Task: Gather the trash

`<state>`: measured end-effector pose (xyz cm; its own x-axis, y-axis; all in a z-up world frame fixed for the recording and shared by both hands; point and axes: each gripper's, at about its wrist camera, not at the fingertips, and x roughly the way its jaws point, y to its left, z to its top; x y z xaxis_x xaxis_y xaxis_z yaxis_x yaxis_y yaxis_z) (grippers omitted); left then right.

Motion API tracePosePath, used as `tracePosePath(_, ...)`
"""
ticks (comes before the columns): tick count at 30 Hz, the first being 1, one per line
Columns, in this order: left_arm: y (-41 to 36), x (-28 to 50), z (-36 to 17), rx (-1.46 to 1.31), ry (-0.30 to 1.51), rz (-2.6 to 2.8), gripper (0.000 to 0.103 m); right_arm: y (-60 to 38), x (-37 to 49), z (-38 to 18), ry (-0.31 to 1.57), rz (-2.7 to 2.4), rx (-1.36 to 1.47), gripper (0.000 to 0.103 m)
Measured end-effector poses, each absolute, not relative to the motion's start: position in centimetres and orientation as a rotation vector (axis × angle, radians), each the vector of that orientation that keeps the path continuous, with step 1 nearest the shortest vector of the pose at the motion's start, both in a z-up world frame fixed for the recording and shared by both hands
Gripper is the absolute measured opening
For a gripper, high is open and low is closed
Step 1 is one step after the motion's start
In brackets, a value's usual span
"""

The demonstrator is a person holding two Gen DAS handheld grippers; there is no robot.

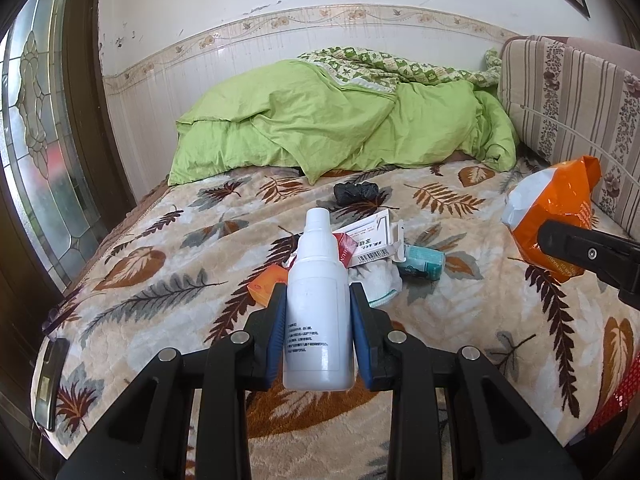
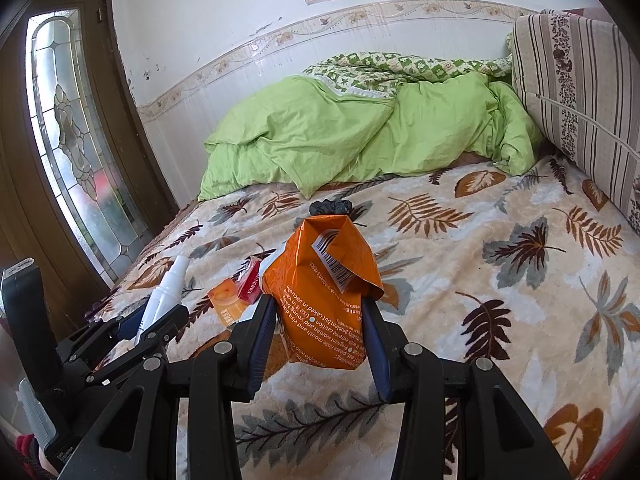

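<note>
Leaf-patterned blanket [image 1: 168, 280] covers the bed in front of you, with a green duvet [image 1: 320, 120] heaped at twelve o'clock against the tiled wall. Your left gripper [image 1: 319, 312] is clamped on one white plastic bottle [image 1: 319, 292], which stands upright between the blue pads [image 1: 277, 332], cap pointing away from you and base sitting at the inner end of the fingers. Your right gripper [image 2: 322, 320] pinches one crumpled orange packet [image 2: 324, 280] by its lower part, the barcoded top poking up past the fingertips; from the left camera that packet hangs at three o'clock, lifted off the blanket. Both tools point forward over the bed, roughly level, the left one sitting at nine o'clock of the right. Beyond the bottle, a small pile lies on the blanket: one white carton [image 1: 370, 236] with a barcode, one red pack [image 1: 346, 250], one small orange box [image 1: 266, 286], one teal item [image 1: 422, 266] and one white wad [image 1: 376, 284]. Farther off, at twelve o'clock, one black bundle [image 1: 356, 193] lies alone.
</note>
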<state>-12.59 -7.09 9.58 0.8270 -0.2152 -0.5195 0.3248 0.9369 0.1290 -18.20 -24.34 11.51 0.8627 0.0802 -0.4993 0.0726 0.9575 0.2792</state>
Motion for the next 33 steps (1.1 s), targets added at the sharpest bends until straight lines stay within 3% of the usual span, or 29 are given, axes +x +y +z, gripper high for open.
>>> tracePosePath(33,-8.7,-16.3,11.4,0.205,0.543,-0.389,0.029,-25.3,-23.7,12.3,0.517,-0.018,0.362,0.046)
